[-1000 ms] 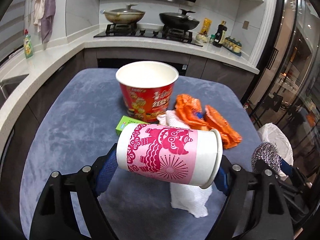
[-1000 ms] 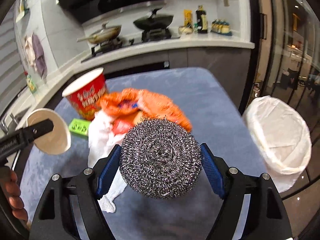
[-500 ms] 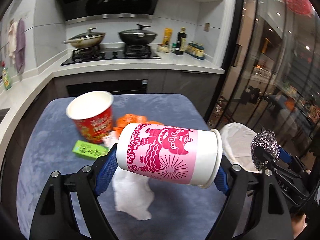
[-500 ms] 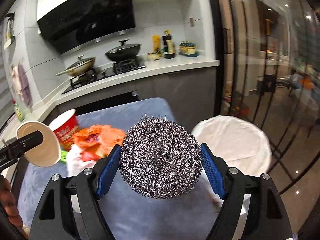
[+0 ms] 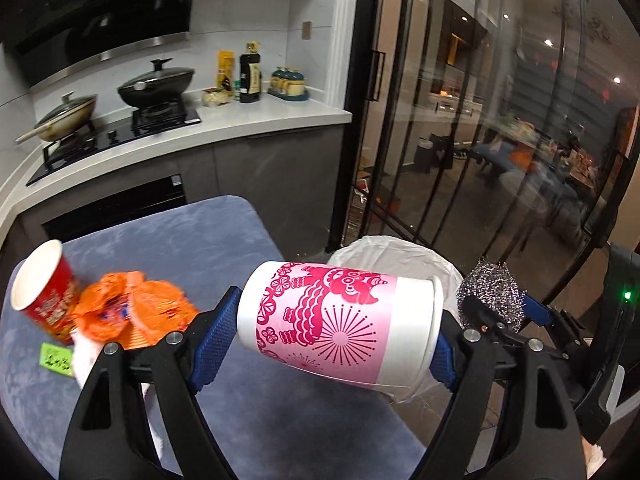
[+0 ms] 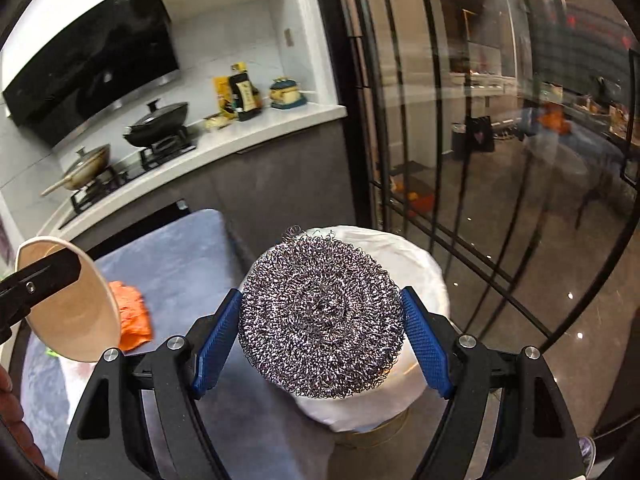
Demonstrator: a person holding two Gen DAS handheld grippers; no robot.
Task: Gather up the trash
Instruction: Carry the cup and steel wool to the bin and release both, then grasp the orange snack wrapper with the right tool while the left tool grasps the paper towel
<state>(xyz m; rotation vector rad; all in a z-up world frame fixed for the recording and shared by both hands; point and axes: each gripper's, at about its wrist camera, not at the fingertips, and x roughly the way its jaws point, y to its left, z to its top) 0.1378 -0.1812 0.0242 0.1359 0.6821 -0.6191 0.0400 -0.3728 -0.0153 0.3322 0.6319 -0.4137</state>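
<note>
My left gripper point(image 5: 324, 340) is shut on a white paper cup with a pink print point(image 5: 340, 320), held sideways above the table's right edge; the cup's open mouth also shows in the right wrist view point(image 6: 68, 300). My right gripper point(image 6: 320, 332) is shut on a steel wool scourer point(image 6: 320, 316) and holds it above the trash bin lined with a white bag point(image 6: 424, 276). The scourer point(image 5: 490, 294) and the bin point(image 5: 384, 252) also show in the left wrist view, to the right of the cup.
On the blue-grey table point(image 5: 192, 232) lie a red noodle cup point(image 5: 44, 292), orange wrappers point(image 5: 128, 308), a green packet point(image 5: 56, 360) and white tissue point(image 5: 86, 356). A kitchen counter with a stove and pans point(image 5: 152, 88) stands behind. Glass doors point(image 5: 480, 140) are to the right.
Both grippers have swung right, away from the table's middle. The scourer now hangs over the bin, and the cup has come to the table's right edge near the bin.
</note>
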